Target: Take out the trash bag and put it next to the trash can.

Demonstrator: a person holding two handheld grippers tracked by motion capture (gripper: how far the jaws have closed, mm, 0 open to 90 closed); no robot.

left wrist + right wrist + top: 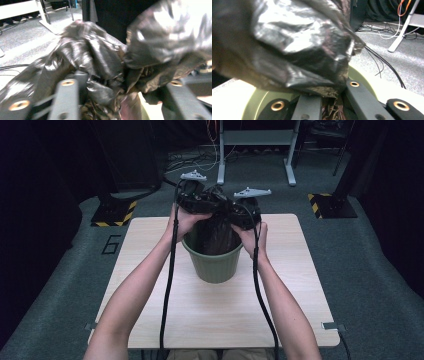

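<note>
A green bin (215, 265) stands mid-table with a black plastic bag (216, 237) rising out of it. Both hands hold their grippers close together just above the bin's mouth. My left gripper (210, 206) is at the bag's left top; in the left gripper view its jaws (122, 85) stand apart with crumpled bag (95, 57) loose between them. My right gripper (232, 215) is at the bag's right top. In the right gripper view its jaws (332, 87) are pinched on a fold of the bag (294, 47), with the bin's rim (362, 75) just below.
The light wooden table (150, 250) has bare room on every side of the bin. Behind it on the grey floor are a metal frame (255, 140), loose cables (190, 162) and two black stand bases edged with yellow-black tape (115, 212) (330, 205).
</note>
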